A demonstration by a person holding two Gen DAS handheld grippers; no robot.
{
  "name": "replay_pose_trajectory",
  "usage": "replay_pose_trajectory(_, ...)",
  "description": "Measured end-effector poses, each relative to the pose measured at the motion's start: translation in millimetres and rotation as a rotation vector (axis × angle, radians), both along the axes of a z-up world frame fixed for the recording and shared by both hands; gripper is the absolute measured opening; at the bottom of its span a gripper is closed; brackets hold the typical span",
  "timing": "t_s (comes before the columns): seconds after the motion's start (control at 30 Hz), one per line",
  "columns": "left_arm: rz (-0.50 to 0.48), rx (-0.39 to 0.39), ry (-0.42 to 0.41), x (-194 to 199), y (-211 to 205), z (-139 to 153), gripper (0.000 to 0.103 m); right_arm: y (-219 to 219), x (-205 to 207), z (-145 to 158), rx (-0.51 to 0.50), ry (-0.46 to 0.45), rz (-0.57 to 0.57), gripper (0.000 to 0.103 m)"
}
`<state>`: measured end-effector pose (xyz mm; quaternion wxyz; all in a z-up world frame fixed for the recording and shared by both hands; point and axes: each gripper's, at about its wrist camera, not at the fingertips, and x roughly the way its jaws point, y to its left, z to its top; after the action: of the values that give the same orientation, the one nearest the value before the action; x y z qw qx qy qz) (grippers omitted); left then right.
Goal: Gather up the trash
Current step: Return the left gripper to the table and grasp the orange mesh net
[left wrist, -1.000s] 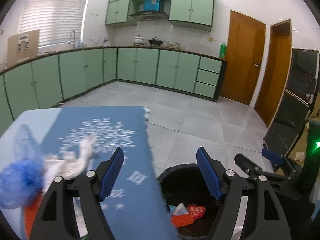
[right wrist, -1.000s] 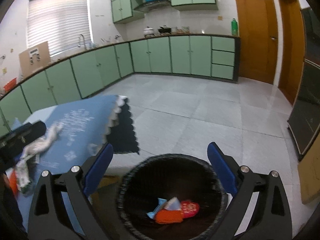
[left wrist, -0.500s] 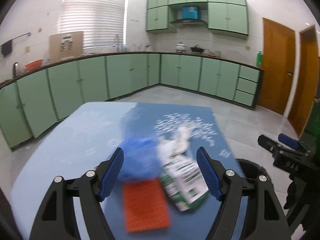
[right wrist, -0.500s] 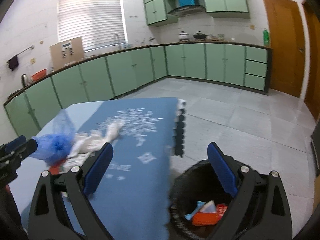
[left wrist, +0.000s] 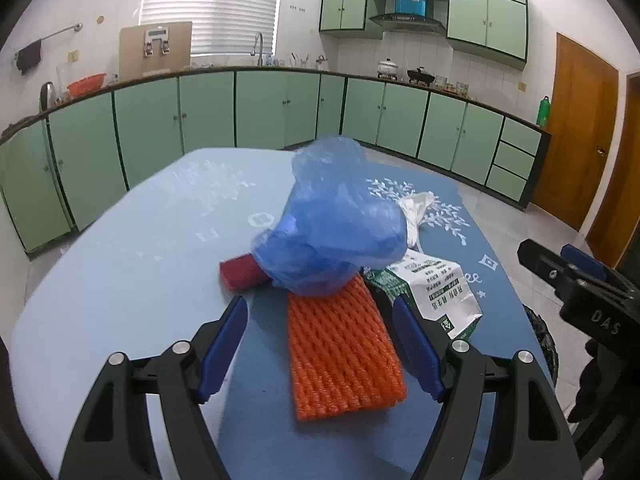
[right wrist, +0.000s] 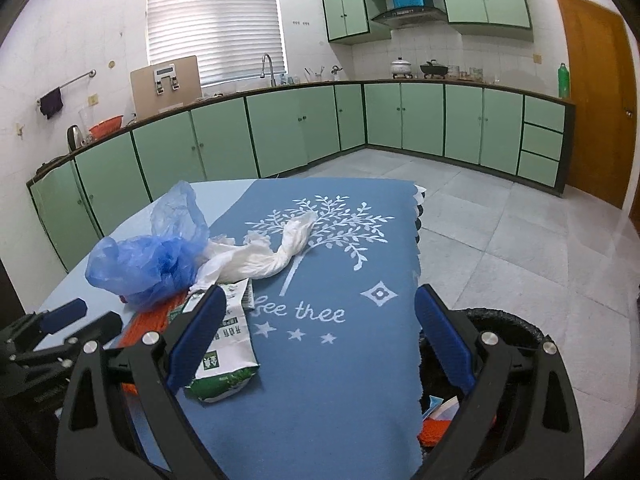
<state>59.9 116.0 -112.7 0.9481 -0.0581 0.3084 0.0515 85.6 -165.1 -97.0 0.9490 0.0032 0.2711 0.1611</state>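
On the blue tablecloth [left wrist: 140, 264] lies a trash pile: an orange foam net [left wrist: 340, 344], a crumpled blue plastic bag [left wrist: 332, 224], a red item [left wrist: 240, 272], a green-and-white carton [left wrist: 436, 292] and a white crumpled bag [right wrist: 260, 256]. My left gripper [left wrist: 320, 344] is open, its fingers on either side of the orange net. My right gripper [right wrist: 320, 340] is open and empty above the cloth, with the carton [right wrist: 224, 348] by its left finger. The black trash bin [right wrist: 504, 332] stands at the table's right edge, holding some trash.
Green cabinets [right wrist: 304, 128] line the kitchen walls. The tiled floor [right wrist: 500, 224] lies to the right of the table. A brown door [left wrist: 576, 128] is at the far right. The right gripper shows in the left wrist view [left wrist: 580, 280].
Both grippers swung left from the bin toward the table. The left gripper now faces the trash pile closely, straddling the orange net. Both stayed open.
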Motion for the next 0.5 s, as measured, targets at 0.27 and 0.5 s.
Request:
replay_pose_trajectory(0.27, 0.004, 0.005, 0.06, 11.1, -14.1, -22.0, 0.074, -6.1, 1.6, -2.5, -0.003, 0.001, -0.014, 0.093)
replay_pose_trajectory(0.5, -0.008, -0.013, 0.105, 15.8, -20.3, -32.2, 0.052, -8.3, 3.0, -3.4, -0.003, 0.007, -0.013, 0.093)
